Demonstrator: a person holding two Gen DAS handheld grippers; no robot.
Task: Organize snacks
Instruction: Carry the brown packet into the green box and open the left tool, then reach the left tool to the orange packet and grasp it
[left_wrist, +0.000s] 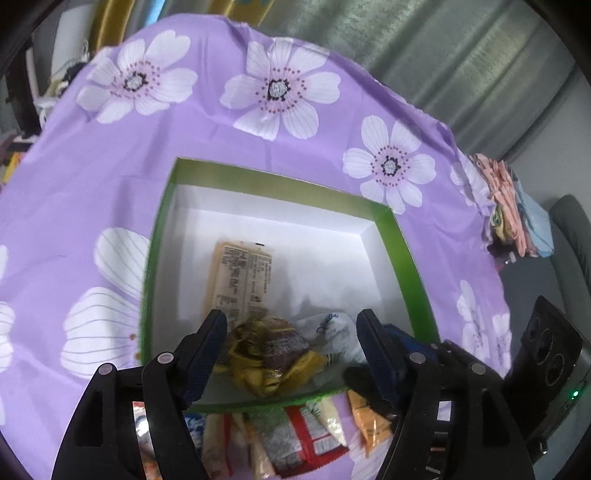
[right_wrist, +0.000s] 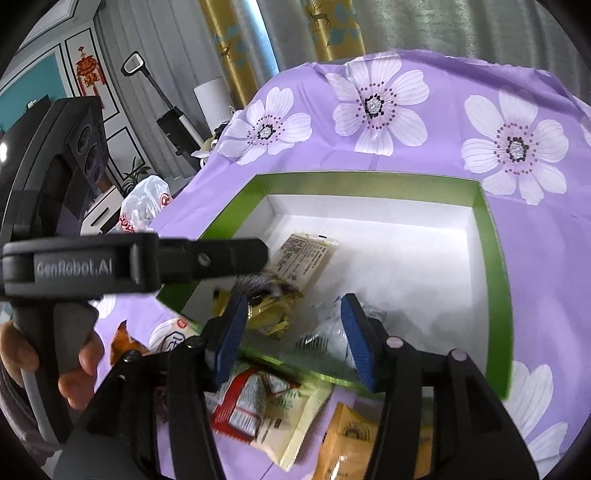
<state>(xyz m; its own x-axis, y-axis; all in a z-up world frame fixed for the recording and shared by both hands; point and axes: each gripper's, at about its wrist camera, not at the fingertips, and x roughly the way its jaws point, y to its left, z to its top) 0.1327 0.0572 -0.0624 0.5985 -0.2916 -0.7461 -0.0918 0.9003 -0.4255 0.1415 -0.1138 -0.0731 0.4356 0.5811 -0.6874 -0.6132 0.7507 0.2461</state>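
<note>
A green-rimmed box (left_wrist: 391, 225) with a white inside sits on the purple flowered cloth; it also shows in the right wrist view (right_wrist: 495, 236). Inside lie a tan snack packet (left_wrist: 236, 277) (right_wrist: 303, 254), a yellow-brown packet (left_wrist: 273, 354) (right_wrist: 269, 310) and a white packet (left_wrist: 332, 332) (right_wrist: 328, 332). My left gripper (left_wrist: 291, 328) is open and empty over the box's near edge, above the yellow-brown packet. My right gripper (right_wrist: 293, 317) is open and empty over the near rim, just above the white packet. Loose snacks (left_wrist: 306, 435) (right_wrist: 266, 406) lie in front of the box.
An orange packet (right_wrist: 351, 443) and a red-and-white packet (right_wrist: 251, 402) lie on the cloth near me. The left gripper's body (right_wrist: 133, 262) crosses the right wrist view at left. Folded clothes (left_wrist: 513, 210) sit at the cloth's right edge.
</note>
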